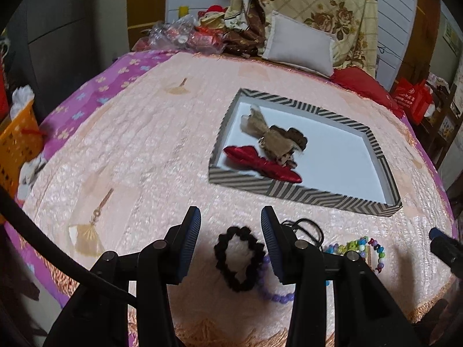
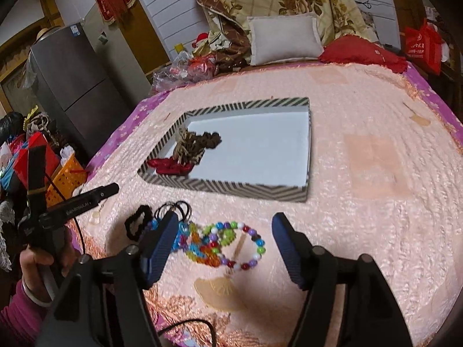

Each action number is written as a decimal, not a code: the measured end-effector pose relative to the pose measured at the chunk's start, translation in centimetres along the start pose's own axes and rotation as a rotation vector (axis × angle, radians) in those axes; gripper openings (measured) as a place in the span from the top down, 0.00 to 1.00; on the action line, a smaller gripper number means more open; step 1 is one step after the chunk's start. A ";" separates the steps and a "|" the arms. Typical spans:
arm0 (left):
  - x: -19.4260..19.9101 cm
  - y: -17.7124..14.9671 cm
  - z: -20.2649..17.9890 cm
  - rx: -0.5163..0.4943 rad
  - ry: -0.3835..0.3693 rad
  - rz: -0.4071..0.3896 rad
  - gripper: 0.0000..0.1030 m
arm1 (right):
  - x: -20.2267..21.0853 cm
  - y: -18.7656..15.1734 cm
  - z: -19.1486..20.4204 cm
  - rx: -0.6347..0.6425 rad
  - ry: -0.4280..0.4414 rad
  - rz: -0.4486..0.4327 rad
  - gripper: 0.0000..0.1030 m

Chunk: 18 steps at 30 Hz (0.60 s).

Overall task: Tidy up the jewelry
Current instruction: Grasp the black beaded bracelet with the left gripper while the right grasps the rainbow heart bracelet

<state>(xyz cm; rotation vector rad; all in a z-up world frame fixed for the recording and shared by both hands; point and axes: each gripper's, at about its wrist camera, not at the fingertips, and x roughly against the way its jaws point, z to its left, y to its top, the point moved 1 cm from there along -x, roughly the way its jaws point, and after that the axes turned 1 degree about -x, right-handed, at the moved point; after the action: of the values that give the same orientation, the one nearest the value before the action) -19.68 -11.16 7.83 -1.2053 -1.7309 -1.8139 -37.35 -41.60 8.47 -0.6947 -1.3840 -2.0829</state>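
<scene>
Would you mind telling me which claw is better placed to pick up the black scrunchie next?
Left. The left claw is open with the black scrunchie lying right between its fingers. The right claw is open over the colourful bead bracelets, with the scrunchie off to its left.

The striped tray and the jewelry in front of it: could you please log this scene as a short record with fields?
surface: pink quilted bedspread
container: striped tray, white inside
in tray: red bow, tan bow, dark scrunchie
outside tray: black scrunchie, purple bead bracelet, multicolour bead bracelets, black hair ties
left gripper: open, around black scrunchie
right gripper: open, over bead bracelets
</scene>
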 end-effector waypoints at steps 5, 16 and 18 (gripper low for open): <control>-0.2 -0.8 1.7 0.049 -0.002 0.028 0.59 | -1.2 -1.3 1.0 0.069 0.027 0.044 0.37; -1.5 -1.7 4.2 0.145 -0.016 0.080 0.59 | -6.3 -3.9 3.3 0.206 0.040 0.114 0.62; -1.5 -1.8 4.4 0.162 -0.026 0.084 0.59 | -7.1 -4.0 3.0 0.197 0.045 0.132 0.62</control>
<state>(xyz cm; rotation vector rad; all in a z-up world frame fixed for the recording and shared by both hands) -18.67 -7.10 5.03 -1.2197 -1.7758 -1.5840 -34.59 -36.39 2.12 -0.6354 -1.4536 -1.8203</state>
